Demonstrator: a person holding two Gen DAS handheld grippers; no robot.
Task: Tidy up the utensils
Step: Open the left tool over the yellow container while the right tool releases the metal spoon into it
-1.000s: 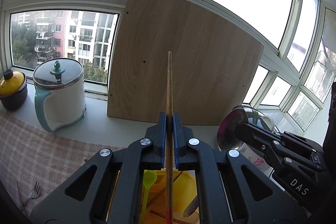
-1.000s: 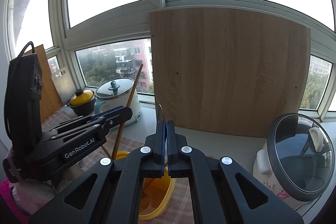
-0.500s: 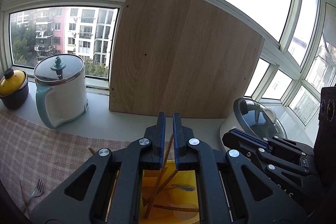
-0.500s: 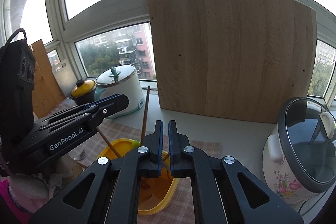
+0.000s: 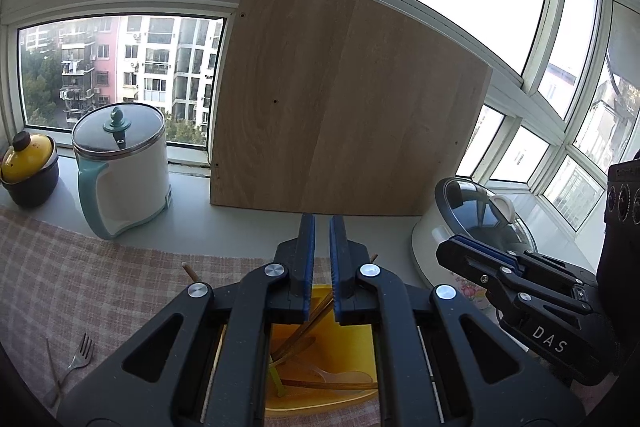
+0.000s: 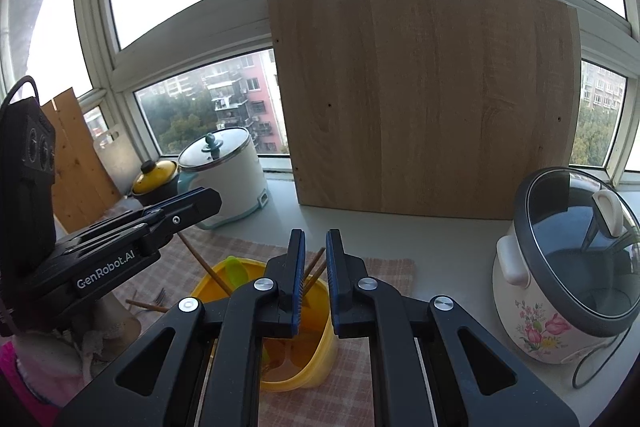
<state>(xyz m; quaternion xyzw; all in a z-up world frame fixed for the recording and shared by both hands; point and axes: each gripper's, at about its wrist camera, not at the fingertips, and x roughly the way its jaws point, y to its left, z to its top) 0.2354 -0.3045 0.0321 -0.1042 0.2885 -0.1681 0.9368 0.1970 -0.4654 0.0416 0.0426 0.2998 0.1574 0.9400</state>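
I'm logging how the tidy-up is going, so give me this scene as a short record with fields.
container: yellow plastic tub on the pink checked cloth
inside it: wooden chopsticks, light green plastic spoon
not yet sorted: metal fork lying on the cloth
left gripper: above the tub, jaws slightly apart, holding nothing
right gripper: above the tub, jaws opening, nothing between them
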